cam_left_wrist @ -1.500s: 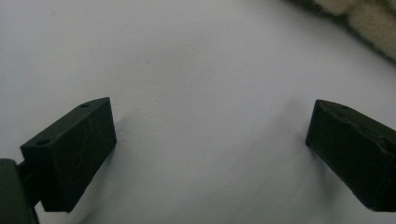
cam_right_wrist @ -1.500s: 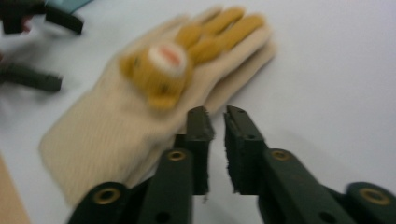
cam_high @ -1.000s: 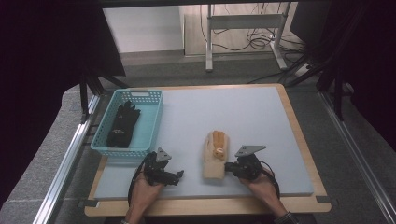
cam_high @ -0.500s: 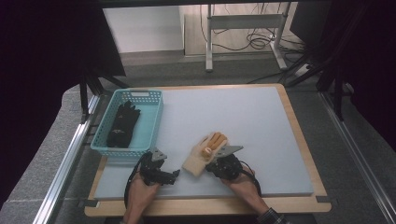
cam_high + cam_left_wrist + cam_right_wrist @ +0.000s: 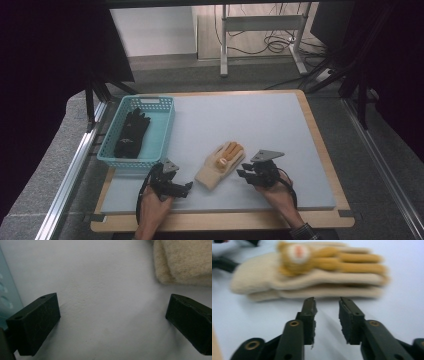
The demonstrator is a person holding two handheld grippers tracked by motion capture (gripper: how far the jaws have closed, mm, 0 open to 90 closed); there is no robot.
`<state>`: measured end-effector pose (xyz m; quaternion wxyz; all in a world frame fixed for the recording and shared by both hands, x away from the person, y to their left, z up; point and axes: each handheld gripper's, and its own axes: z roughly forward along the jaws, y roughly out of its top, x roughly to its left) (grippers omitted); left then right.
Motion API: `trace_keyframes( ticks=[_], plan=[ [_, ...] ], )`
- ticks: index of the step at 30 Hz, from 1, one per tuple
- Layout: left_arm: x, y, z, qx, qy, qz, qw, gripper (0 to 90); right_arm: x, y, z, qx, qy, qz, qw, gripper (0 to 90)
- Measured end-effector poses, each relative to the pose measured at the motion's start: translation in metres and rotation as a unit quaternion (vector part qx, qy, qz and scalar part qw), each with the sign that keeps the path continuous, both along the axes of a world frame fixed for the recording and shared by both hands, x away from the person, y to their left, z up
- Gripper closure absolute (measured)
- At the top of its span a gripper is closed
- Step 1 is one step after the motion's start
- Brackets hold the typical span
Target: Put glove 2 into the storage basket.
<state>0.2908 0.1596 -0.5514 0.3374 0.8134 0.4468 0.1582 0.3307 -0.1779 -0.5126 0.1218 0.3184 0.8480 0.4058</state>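
You will find no words, numbers, brand names or signs to read here. The round patch on the cream glove (image 5: 298,251) is too blurry to tell what it shows, and the blue basket (image 5: 161,131) has no label.

**Laboratory recording station**

A wood-framed table (image 5: 320,145) topped with a grey mat (image 5: 250,125) sits between aluminium rails (image 5: 75,170) and dark curtains (image 5: 45,75); cables (image 5: 270,42) trail beneath a metal stand (image 5: 260,25) behind, on grey carpet.
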Motion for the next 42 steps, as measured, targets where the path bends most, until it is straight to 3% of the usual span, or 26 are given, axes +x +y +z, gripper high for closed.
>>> trace_keyframes(
  ticks=[7, 12, 17, 25, 39, 42],
  plan=[
    [0.0, 0.0, 0.0, -0.001, 0.001, 0.0, 1.0, 0.0, 0.008, -0.042, 0.003, -0.009, -0.013, -0.055, 0.9983, 45.1],
    [0.0, 0.0, 0.0, -0.002, 0.002, 0.0, 1.0, 0.0, 0.013, -0.071, 0.002, -0.018, -0.019, -0.102, 0.9945, 35.6],
    [0.0, 0.0, 0.0, -0.002, 0.003, 0.0, 1.0, 0.0, 0.016, -0.088, -0.002, -0.038, -0.02, -0.129, 0.9908, 29.2],
    [0.001, 0.001, 0.0, -0.004, 0.004, 0.0, 1.0, 0.0, 0.02, -0.092, -0.016, -0.058, -0.016, -0.137, 0.9888, 22.7],
    [-0.001, 0.004, 0.003, -0.005, 0.003, -0.002, 1.0, 4.0, 0.021, -0.092, -0.017, -0.052, -0.016, -0.137, 0.989, 22.4],
    [-0.003, 0.004, 0.007, -0.018, 0.01, -0.01, 0.9998, 4.5, 0.02, -0.092, -0.017, -0.052, -0.017, -0.137, 0.989, 22.4]
  ],
)
